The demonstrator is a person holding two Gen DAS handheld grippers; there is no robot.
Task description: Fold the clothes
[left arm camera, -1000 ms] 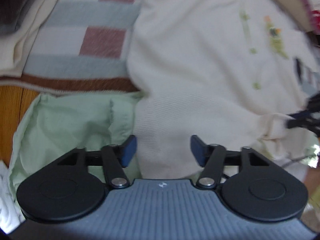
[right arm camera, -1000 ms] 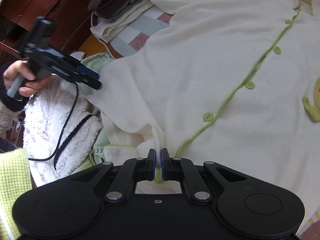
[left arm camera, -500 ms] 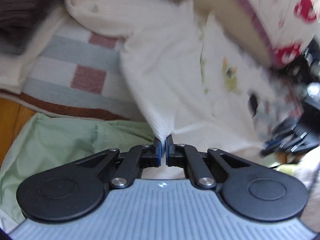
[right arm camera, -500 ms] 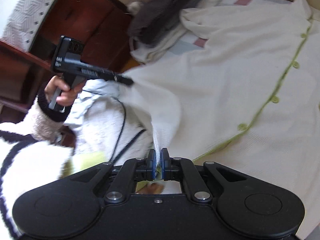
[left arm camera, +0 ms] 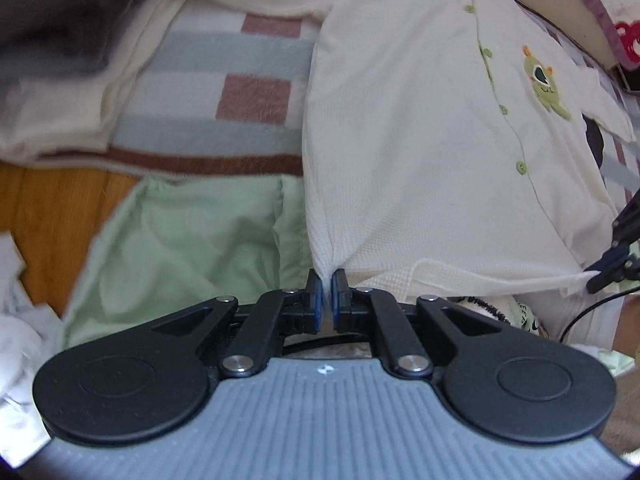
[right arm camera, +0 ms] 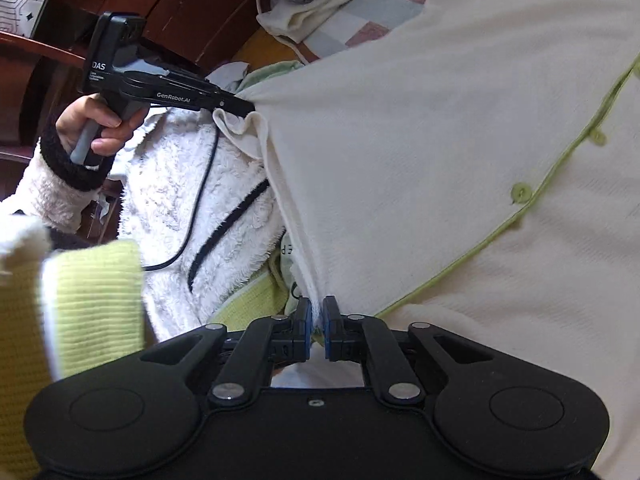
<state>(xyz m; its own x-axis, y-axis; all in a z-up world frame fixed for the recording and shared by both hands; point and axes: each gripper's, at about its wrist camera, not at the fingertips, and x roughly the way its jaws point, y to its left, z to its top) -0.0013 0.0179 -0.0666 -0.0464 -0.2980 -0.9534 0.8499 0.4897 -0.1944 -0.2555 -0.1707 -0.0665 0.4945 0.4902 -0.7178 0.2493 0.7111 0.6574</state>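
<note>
You've got the cream waffle-knit baby cardigan with green buttons on the striped blanket, hem corners pinched by left gripper and right gripper, whose jaws just eased slightly; it's light and floppy, so keep both corners taut.

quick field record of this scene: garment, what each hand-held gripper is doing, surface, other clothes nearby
garment: cream shirt with green buttons and monster patch
left hand-held gripper: shut on a hem corner of the shirt
right hand-held gripper: jaws just eased wider, hem fabric still pinched between pads
surface: striped blanket
nearby: light green garment, dark clothes pile
fold: not yet made
</note>
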